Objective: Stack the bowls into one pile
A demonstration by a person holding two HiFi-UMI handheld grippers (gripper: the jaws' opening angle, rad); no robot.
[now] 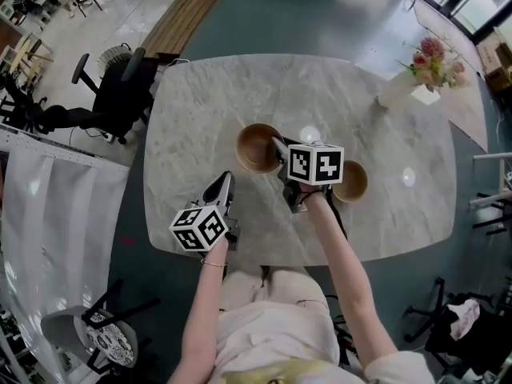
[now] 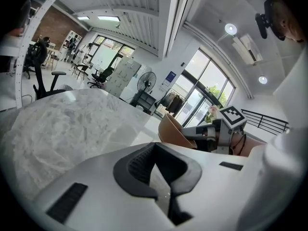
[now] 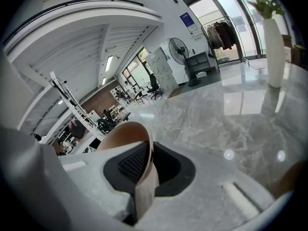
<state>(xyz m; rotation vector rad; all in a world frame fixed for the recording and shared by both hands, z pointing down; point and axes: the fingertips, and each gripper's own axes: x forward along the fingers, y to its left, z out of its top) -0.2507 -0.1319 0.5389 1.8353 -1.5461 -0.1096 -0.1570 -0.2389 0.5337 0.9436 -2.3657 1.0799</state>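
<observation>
A tilted wooden bowl (image 1: 256, 145) hangs over the middle of the marble table (image 1: 200, 110). My right gripper (image 1: 278, 149) is shut on its near rim. In the right gripper view the bowl's wall (image 3: 126, 141) stands pinched between the dark pads (image 3: 132, 163). A second wooden bowl (image 1: 352, 181) sits on the table just right of that gripper and shows as a brown edge (image 3: 292, 176). My left gripper (image 1: 224, 182) hovers near the table's front left edge, shut and holding nothing (image 2: 160, 171). From there I see the held bowl (image 2: 174, 131) ahead to the right.
A white vase with pink flowers (image 1: 418, 78) stands at the table's far right, also seen as a tall vase (image 3: 274, 47). A black office chair (image 1: 112, 94) is off the table's left side and a stool (image 1: 100, 334) is at the lower left.
</observation>
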